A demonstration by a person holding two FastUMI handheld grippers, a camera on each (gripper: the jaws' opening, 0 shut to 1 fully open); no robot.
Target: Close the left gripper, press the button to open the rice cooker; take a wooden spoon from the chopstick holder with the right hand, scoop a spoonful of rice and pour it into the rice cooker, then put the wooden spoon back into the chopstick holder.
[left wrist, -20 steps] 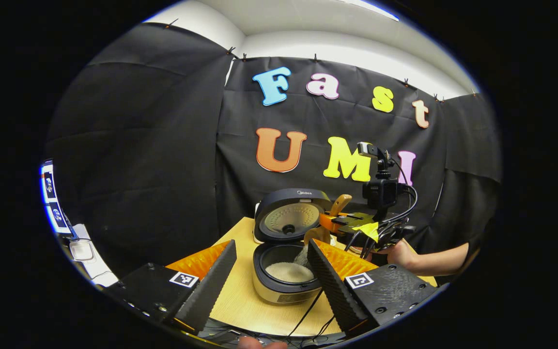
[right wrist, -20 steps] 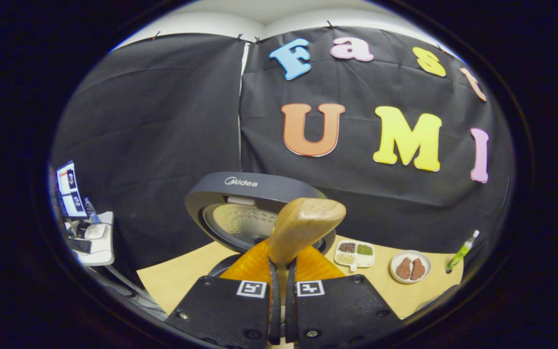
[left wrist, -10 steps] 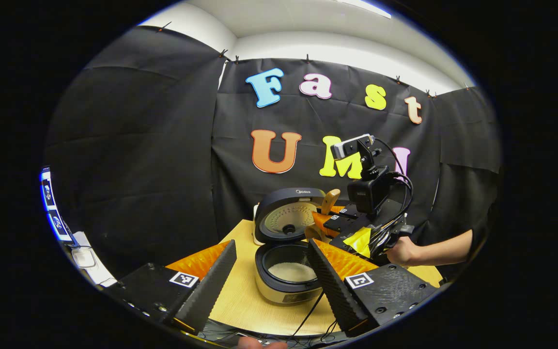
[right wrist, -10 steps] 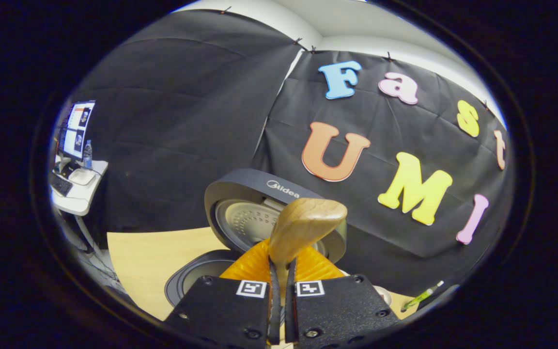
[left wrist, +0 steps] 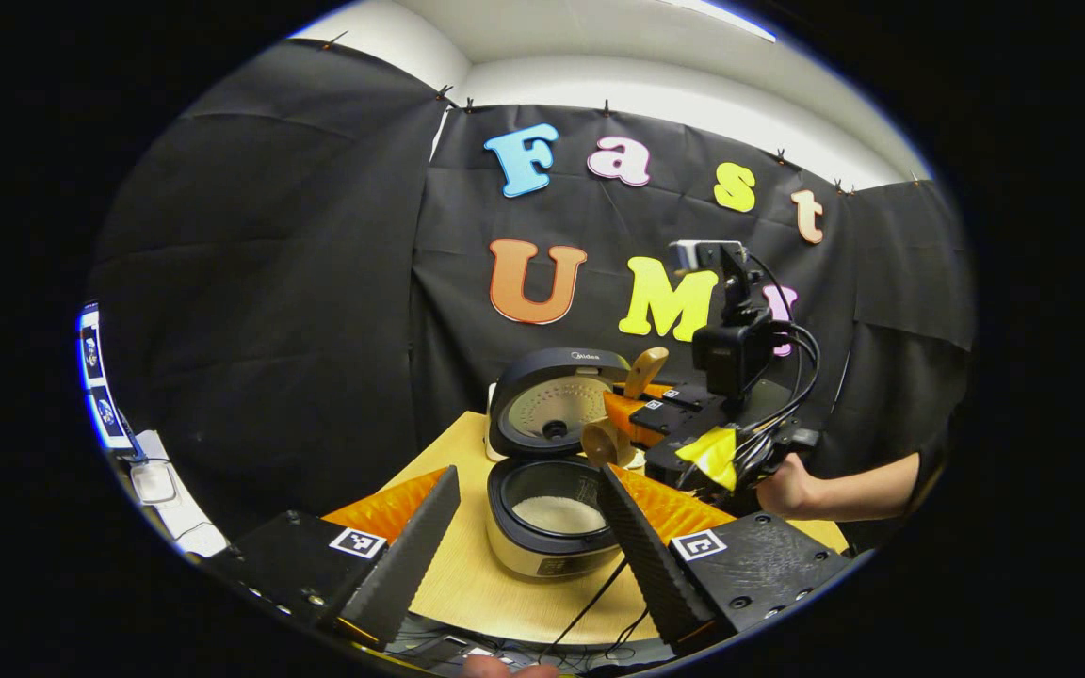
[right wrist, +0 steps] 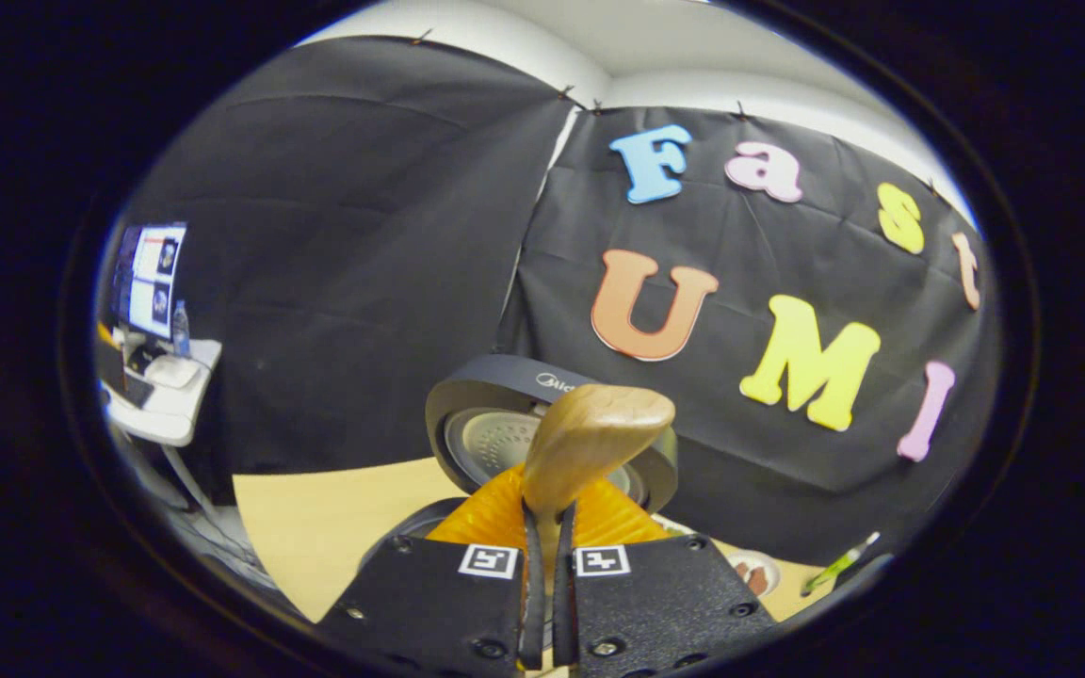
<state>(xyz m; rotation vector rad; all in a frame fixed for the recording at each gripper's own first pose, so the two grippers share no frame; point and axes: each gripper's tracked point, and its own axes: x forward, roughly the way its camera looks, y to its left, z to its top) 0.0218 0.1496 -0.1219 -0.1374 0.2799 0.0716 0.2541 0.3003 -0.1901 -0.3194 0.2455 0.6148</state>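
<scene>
- The rice cooker [left wrist: 552,490] sits on the table [left wrist: 467,584] with its lid up and rice inside.
- The right gripper [right wrist: 544,527] pinches the wooden spoon [right wrist: 590,438] above the cooker.
- The left gripper [left wrist: 528,537] is wide open, holding nothing.
- I think the pouring is done; the spoon must go back in its holder.

Wooden spoon [right wrist: 590,443] – smooth, satin grain; rice cooker [left wrist: 552,490] – glossy plastic shell; table [left wrist: 477,584] – matt pale wood.

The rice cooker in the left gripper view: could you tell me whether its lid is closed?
No, the rice cooker stands with its lid swung up, and white rice shows in the open pot.
</scene>
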